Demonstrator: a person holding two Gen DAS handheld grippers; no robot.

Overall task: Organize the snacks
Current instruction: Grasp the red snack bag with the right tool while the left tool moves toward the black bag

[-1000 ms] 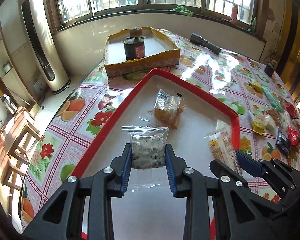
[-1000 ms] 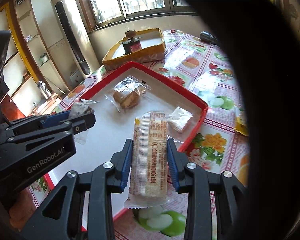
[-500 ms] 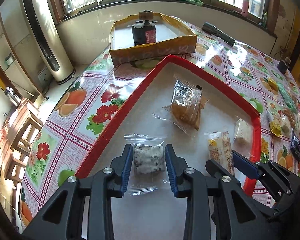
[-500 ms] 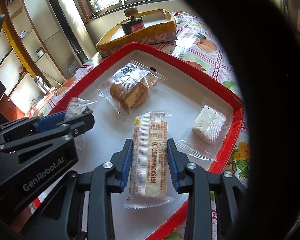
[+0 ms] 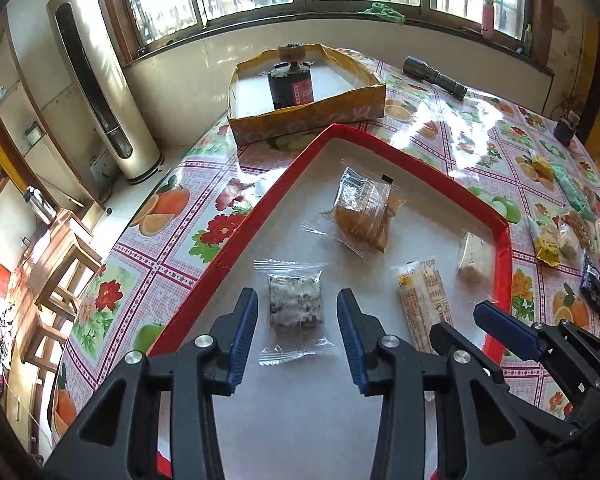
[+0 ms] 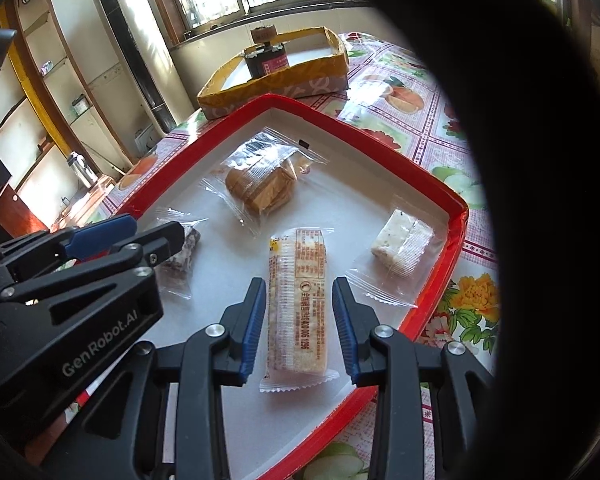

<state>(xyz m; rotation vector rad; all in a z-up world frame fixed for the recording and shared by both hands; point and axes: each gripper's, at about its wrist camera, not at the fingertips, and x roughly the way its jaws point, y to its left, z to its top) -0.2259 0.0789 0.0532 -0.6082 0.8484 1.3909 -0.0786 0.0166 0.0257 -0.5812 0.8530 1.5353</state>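
Observation:
A red-rimmed white tray point(image 5: 504, 236) point(image 6: 456, 216) holds several wrapped snacks. My left gripper point(image 5: 296, 320) is open, its jaws apart on either side of a speckled dark snack packet point(image 5: 296, 300) that lies on the tray. My right gripper point(image 6: 300, 312) is open around a long printed snack bar point(image 6: 298, 304) point(image 5: 422, 300) that lies on the tray. A brown pastry packet point(image 5: 362, 216) point(image 6: 262, 184) and a white nougat packet point(image 5: 474, 258) point(image 6: 400, 246) also lie in the tray.
A yellow cardboard box point(image 5: 308, 114) with a dark jar point(image 5: 292, 86) stands behind the tray. A black torch point(image 5: 436, 77) lies at the back. Several loose snacks point(image 5: 572, 236) lie on the fruit-print tablecloth point(image 5: 172, 232) right of the tray. The table edge drops off at left.
Both grippers have lowered their snacks onto the tray and opened. The speckled packet and the long bar now lie free between the jaws.

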